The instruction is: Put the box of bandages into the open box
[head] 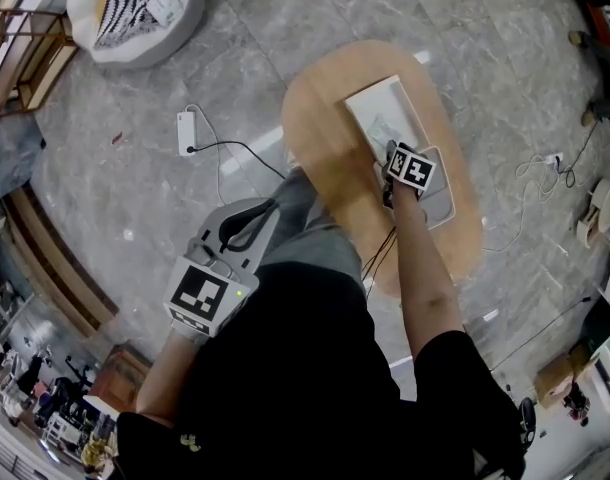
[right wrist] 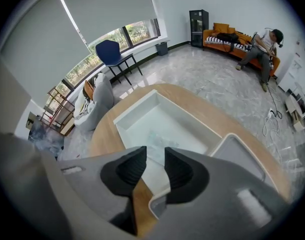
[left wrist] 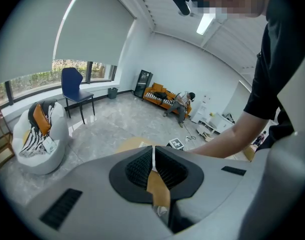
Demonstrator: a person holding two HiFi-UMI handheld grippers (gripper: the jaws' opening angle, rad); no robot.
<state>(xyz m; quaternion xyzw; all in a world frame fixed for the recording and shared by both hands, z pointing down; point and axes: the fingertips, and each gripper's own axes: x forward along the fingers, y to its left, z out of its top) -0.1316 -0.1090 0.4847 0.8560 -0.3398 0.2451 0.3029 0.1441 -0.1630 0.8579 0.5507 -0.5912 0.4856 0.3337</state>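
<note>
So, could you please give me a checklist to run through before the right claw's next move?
1. The right claw is open with nothing between its pads: ok.
2. The open box is uncovered, and the lid lies beside it: ok.
3. Bandages in the box: a pale item lies on its floor, but what it is: cannot tell.
4. The left claw is shut, empty and held away from the table: ok.
</note>
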